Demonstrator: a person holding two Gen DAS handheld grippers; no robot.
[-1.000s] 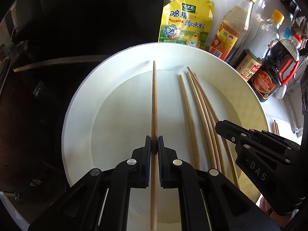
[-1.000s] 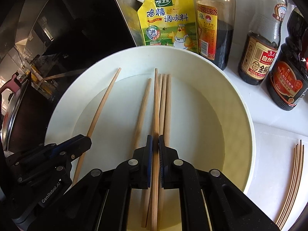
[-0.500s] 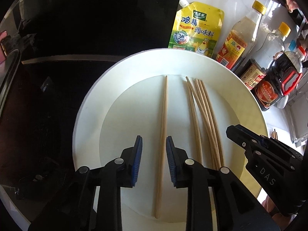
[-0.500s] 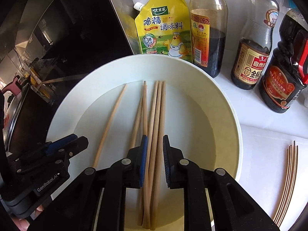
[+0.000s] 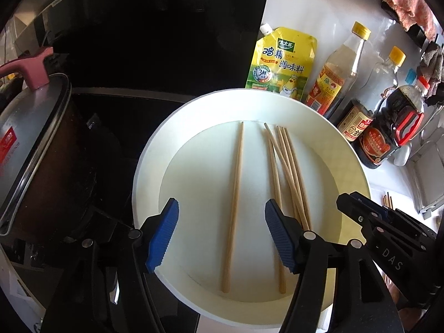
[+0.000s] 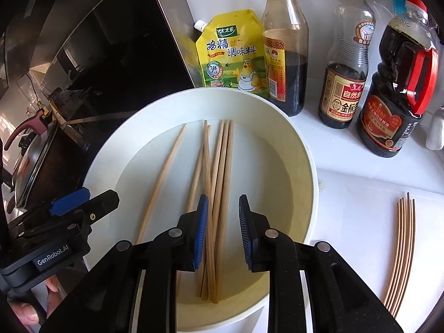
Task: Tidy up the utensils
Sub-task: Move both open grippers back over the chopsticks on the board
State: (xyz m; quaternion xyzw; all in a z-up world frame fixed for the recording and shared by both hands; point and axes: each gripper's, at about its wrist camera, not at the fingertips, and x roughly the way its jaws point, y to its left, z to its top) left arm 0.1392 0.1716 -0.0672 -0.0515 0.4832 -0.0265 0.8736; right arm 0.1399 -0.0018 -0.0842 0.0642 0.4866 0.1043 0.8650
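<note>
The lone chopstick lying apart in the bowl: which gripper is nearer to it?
Left. The left gripper straddles the lone chopstick with open jaws; the right gripper hangs over the bundle of chopsticks beside it.

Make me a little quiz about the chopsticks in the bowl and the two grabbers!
1. True or false: the left gripper is squeezing the lone chopstick.
2. Multiple choice: where do the chopsticks lie? A) in the white bowl; B) on the pot lid; C) in a bottle.
3. Fill in: behind the bowl, beside the bottles, stands a ______ pouch.

Key:
1. False. Its jaws have just been opening, and the chopstick lies loose in the bowl between them.
2. A. The lone chopstick lies apart from the bundle, which is under the right gripper; its jaws have also just been opening.
3. Yellow.
</note>
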